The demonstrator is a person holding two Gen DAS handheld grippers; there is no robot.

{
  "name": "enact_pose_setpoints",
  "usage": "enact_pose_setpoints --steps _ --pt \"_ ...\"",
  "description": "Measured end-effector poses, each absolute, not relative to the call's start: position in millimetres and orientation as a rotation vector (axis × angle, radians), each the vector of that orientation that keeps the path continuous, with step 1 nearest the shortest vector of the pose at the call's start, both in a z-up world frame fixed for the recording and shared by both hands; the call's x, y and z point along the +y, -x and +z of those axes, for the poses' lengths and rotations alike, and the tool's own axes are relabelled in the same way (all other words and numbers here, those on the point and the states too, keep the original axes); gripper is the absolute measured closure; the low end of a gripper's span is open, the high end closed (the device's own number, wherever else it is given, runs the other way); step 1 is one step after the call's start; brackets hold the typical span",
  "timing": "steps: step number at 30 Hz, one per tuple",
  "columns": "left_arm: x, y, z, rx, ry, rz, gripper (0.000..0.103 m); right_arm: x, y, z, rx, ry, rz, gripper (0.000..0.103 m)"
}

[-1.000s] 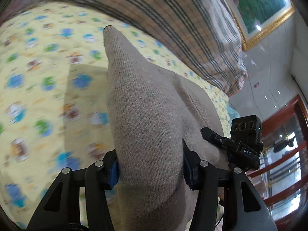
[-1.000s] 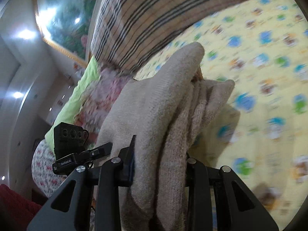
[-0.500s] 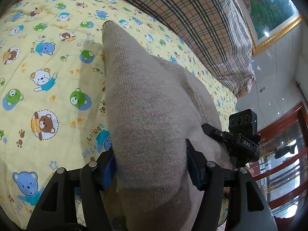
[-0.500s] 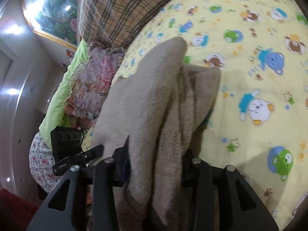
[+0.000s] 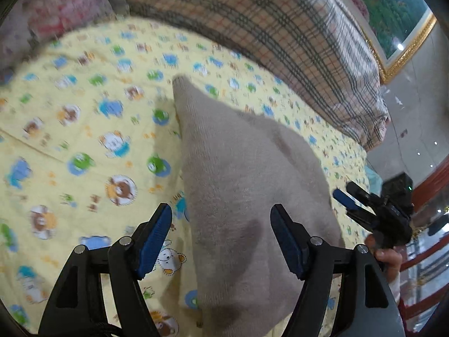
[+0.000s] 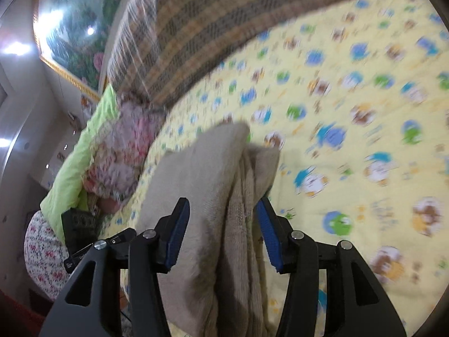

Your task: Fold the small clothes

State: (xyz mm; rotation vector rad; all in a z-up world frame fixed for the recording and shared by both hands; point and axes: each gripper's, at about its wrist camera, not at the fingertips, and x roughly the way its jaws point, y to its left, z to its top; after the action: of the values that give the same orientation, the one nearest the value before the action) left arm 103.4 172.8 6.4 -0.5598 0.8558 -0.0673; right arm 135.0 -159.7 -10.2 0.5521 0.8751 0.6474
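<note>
While both views are smeared by motion, we can make out the beige knit (image 5: 241, 174) lying folded on the yellow cartoon-print sheet (image 5: 84, 129) of the bed, running from the bottom centre of the left view up to a narrow tip near mid-frame. Our left tool (image 5: 221, 238) straddles the near end of the knit with its jaws opening: the blue pads (image 5: 153, 238) stand clear of the cloth on both sides, so nothing is gripped. In the right view the knit (image 6: 202, 185) shows as several stacked layers, their edges facing us at lower centre. Our right tool (image 6: 223, 233) also brackets it with jaws opening; the left pad stands off the fabric, while the right pad sits just beside the layered edge, and we cannot tell whether it touches. At the right edge of the left view we see the right tool (image 5: 373, 207) with a hand (image 5: 388, 258) below it. A plaid blanket (image 5: 280, 28) lies across the top of that view, a floral pillow (image 6: 123, 151) at mid-left of the right view.
</note>
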Motion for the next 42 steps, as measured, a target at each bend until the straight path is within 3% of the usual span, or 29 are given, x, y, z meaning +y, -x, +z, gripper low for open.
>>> enact_pose_setpoints --steps 2,4,6,16,19,25,35,42 --pt "169.5 -97.5 21.8 0.825 0.547 -0.070 0.030 -162.6 -121.2 4.2 0.827 -0.535 0.640 0.052" --pt "164.7 -92.2 30.7 0.808 0.531 -0.100 0.030 -157.2 -110.1 12.9 0.809 -0.501 0.638 0.071" --pt "152.1 -91.7 37.5 0.805 0.497 -0.133 0.030 -144.1 -99.5 14.4 0.825 -0.472 0.655 0.077" --pt "122.9 -131.8 11.0 0.904 0.395 -0.122 0.031 -105.6 -103.2 -15.4 0.902 -0.396 0.633 0.077" --pt "119.7 -150.5 -5.9 0.981 0.309 -0.050 0.029 -99.7 -123.7 -25.3 0.951 -0.339 0.576 0.088" --pt "125.3 -162.9 -10.1 1.002 0.347 -0.042 0.026 -99.8 -149.7 -44.6 0.977 -0.346 0.551 0.096" --pt "131.8 -87.3 6.5 0.971 0.367 -0.012 0.027 -131.8 -82.3 -7.9 0.895 -0.373 0.552 0.092" --pt "143.8 -32.6 -6.8 0.986 0.406 0.012 0.027 -129.2 -31.5 -13.0 0.905 -0.307 0.602 0.092"
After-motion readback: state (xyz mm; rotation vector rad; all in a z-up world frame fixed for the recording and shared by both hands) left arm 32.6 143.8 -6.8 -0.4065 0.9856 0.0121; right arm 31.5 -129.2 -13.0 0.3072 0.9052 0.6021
